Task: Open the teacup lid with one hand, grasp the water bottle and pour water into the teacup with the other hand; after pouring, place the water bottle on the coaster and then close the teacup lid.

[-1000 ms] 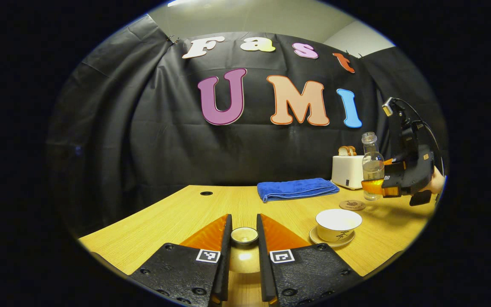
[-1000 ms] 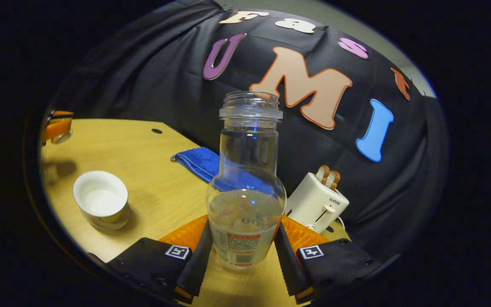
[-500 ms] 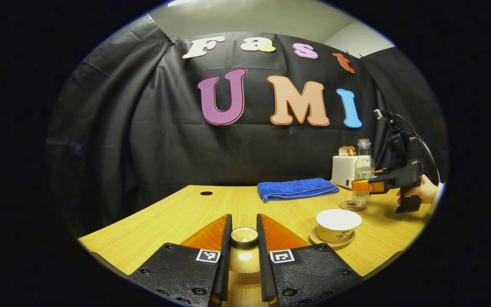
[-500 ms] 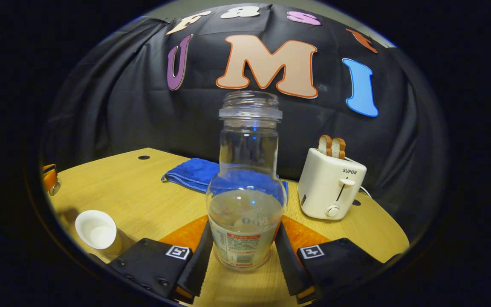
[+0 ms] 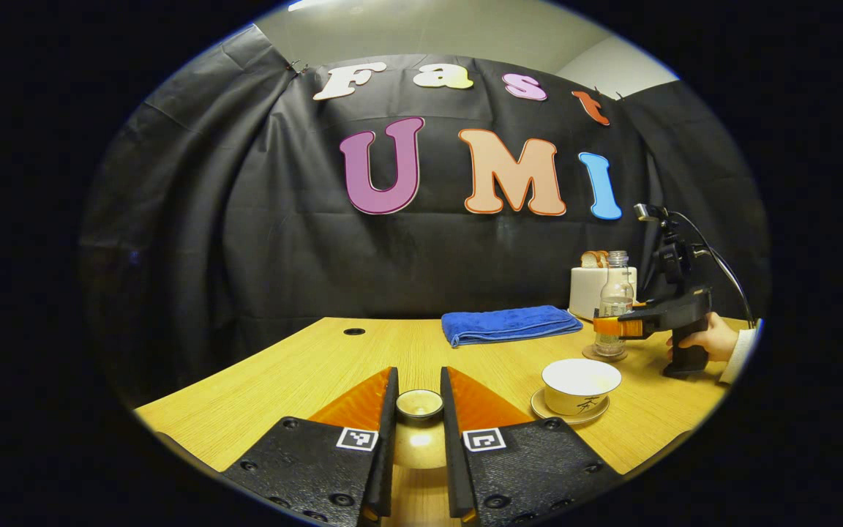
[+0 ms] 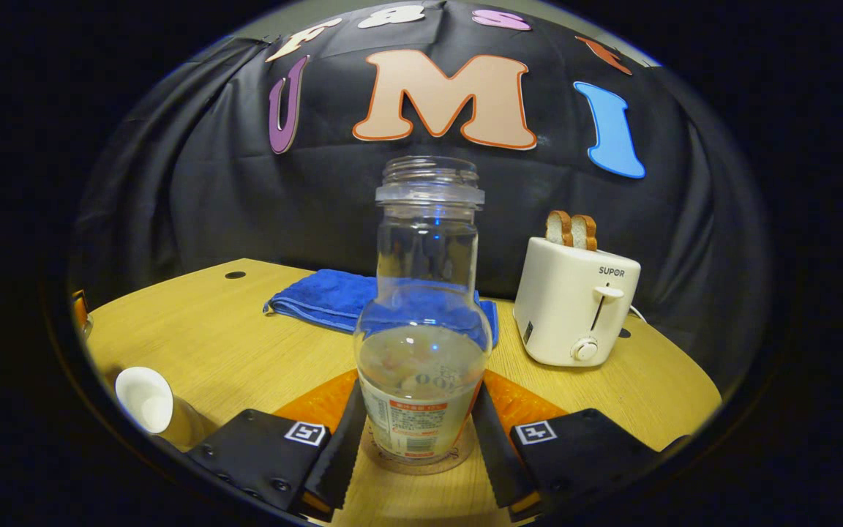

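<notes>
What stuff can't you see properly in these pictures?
- Water in the teacup: left gripper view looks from the side, the wall hides it; in right gripper view it is cut by the edge.
- Coaster: mostly under the water bottle.
- Teacup lid: partly hidden between the left gripper fingers.

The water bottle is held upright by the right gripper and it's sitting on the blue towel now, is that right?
Not quite. The water bottle is upright between the right gripper's fingers, but it sits on the coaster, not the blue towel, which lies farther back. The right gripper view shows it.
</notes>
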Demonstrator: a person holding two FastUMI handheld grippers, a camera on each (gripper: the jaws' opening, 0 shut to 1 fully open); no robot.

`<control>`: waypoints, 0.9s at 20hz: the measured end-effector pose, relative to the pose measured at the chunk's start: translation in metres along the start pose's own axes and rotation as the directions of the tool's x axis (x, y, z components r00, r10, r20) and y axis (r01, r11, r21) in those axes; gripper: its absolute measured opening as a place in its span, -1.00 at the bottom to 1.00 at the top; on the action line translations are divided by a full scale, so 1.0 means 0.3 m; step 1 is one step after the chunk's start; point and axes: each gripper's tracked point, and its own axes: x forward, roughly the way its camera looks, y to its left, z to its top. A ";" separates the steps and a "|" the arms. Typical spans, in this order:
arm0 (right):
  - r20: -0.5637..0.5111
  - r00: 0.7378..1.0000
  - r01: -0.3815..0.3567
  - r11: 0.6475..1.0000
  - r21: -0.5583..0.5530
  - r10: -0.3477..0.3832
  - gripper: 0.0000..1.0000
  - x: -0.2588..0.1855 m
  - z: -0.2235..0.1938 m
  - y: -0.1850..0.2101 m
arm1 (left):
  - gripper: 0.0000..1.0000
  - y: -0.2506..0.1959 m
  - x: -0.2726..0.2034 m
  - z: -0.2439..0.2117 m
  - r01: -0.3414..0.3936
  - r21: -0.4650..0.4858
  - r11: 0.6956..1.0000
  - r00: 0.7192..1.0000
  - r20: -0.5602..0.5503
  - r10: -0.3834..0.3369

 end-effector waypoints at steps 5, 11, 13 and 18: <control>0.011 1.000 -0.008 1.000 0.004 0.008 0.58 0.012 0.004 0.001 | -0.45 0.002 -0.003 0.002 -0.003 0.000 1.000 1.000 -0.001 0.003; -0.005 1.000 -0.030 0.997 0.068 0.030 0.57 0.021 -0.009 -0.005 | -0.45 0.002 -0.002 0.002 -0.003 -0.001 1.000 1.000 -0.001 0.003; -0.008 0.999 -0.036 0.996 0.076 0.037 0.61 0.018 -0.011 -0.003 | -0.45 0.002 0.001 0.000 -0.003 -0.001 1.000 1.000 -0.001 0.003; 0.002 0.999 -0.035 0.999 0.028 0.035 0.67 0.007 -0.010 0.009 | -0.45 0.002 0.001 0.000 -0.003 0.000 1.000 1.000 -0.001 0.003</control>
